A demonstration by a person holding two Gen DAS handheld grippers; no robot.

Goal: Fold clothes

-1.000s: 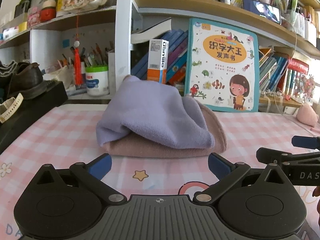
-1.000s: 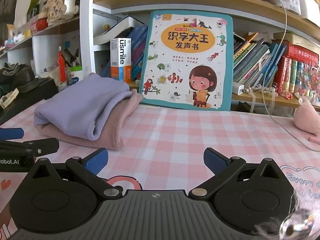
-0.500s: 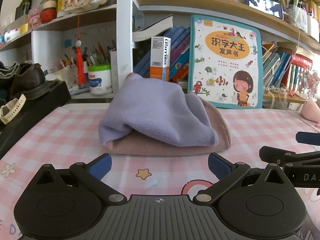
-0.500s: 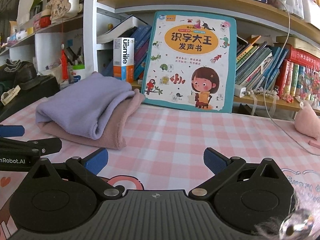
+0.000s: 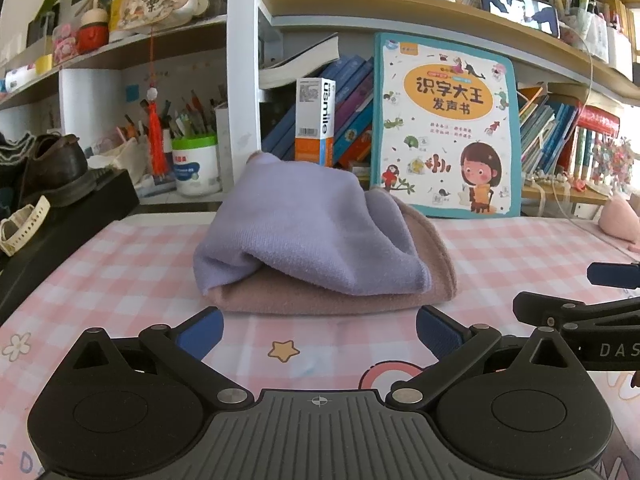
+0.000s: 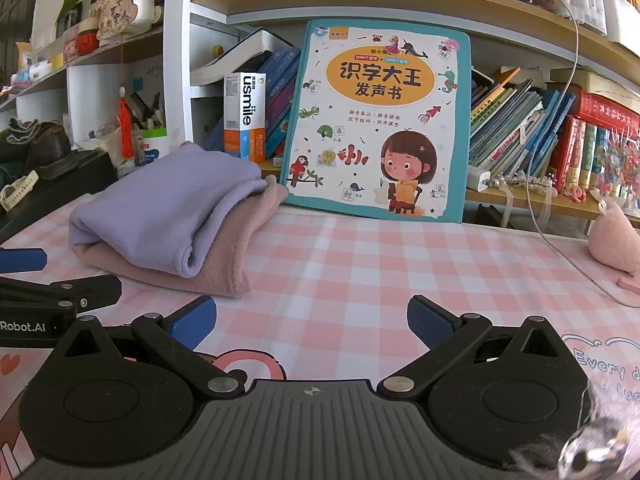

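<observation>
A folded lilac cloth (image 5: 312, 228) lies on top of a folded dusty-pink cloth (image 5: 332, 300) on the pink checked table mat (image 5: 120, 264). My left gripper (image 5: 319, 330) sits just in front of this stack, open, nothing between its blue pads. In the right wrist view the same lilac cloth (image 6: 160, 216) and pink cloth (image 6: 228, 264) lie to the left. My right gripper (image 6: 312, 320) is open over bare mat, to the right of the stack. Each gripper shows at the edge of the other's view.
A large children's book (image 6: 380, 124) leans against the shelf behind the mat. A black box with shoes (image 5: 56, 168) stands at the left edge. A pink plush toy (image 6: 612, 240) and a white cable (image 6: 560, 240) lie at the right. Crowded bookshelves fill the back.
Both views have shifted slightly: the stack appears a little higher and more to the right. Both grippers stay open and the cloths have not moved.
</observation>
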